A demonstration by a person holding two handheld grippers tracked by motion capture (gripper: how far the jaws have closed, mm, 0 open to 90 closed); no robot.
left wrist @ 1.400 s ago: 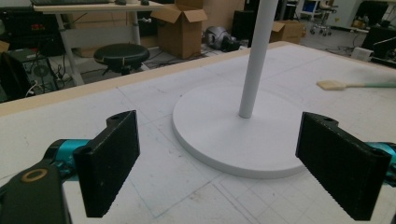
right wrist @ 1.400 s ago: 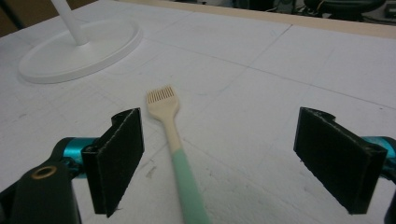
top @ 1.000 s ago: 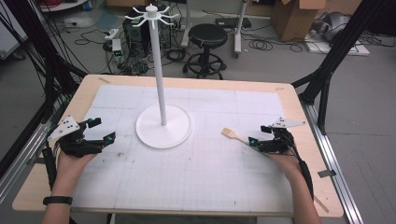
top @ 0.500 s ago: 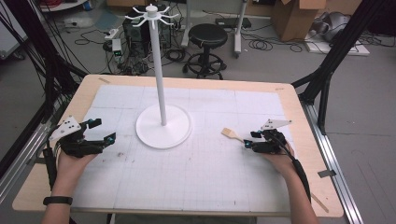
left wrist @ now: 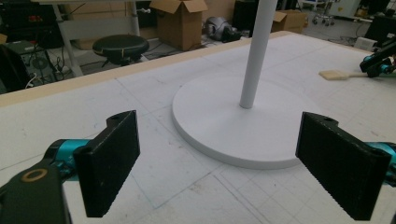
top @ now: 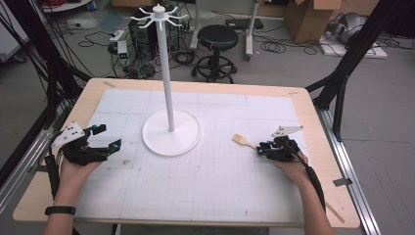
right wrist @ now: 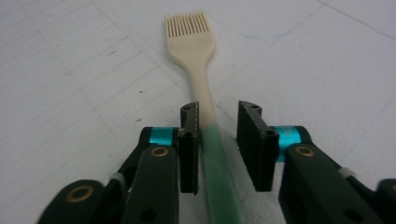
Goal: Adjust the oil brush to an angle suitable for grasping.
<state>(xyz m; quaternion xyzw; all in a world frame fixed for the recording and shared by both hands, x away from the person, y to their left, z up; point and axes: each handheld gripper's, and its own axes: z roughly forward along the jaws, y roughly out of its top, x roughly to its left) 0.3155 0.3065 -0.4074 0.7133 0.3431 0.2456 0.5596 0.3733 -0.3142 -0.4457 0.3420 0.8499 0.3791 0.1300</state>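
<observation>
A cream pastry brush (right wrist: 189, 32) with a green handle lies flat on the white mat, bristle end pointing away from me. My right gripper (right wrist: 218, 116) straddles the handle where cream meets green. Its left jaw touches the handle and its right jaw stands a small gap off, so it is open. In the high view the brush (top: 241, 140) lies right of centre with the right gripper (top: 259, 149) at its handle end. My left gripper (top: 105, 137) rests wide open on the mat at the left, nothing between its jaws (left wrist: 219, 163).
A white stand with a round base (top: 171, 134) and a tall pole topped by hooks (top: 159, 11) sits mid-table. In the left gripper view its base (left wrist: 224, 121) lies just ahead. A black stool (top: 218, 36) and boxes stand beyond the table's far edge.
My right gripper has slid left along the mat to the brush handle and its jaws have narrowed around it. The left gripper has stayed put.
</observation>
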